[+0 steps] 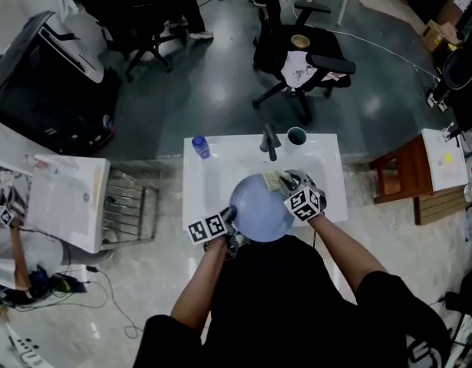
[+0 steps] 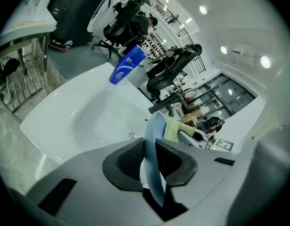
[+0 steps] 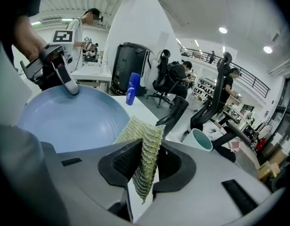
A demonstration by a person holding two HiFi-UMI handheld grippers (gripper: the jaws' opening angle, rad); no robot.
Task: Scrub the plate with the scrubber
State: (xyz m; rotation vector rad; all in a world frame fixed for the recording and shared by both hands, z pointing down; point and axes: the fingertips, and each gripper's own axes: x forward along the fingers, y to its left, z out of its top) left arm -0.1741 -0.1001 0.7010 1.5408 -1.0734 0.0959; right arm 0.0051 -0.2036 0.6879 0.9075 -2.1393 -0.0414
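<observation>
Edgewise, plate [image 2: 152,134] sits clamped in left hand-held gripper [image 2: 151,161]

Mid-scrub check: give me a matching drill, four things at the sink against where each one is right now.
Things:
1. plate
2. scrubber
3. bottle
4. cup

Places:
A. just right of the faucet, on the far edge of the sink
B. clamped by its rim in the left gripper
C. on the sink's far left corner
D. clamped in the right gripper

Pairs: 1-B, 2-D, 3-C, 4-A
</observation>
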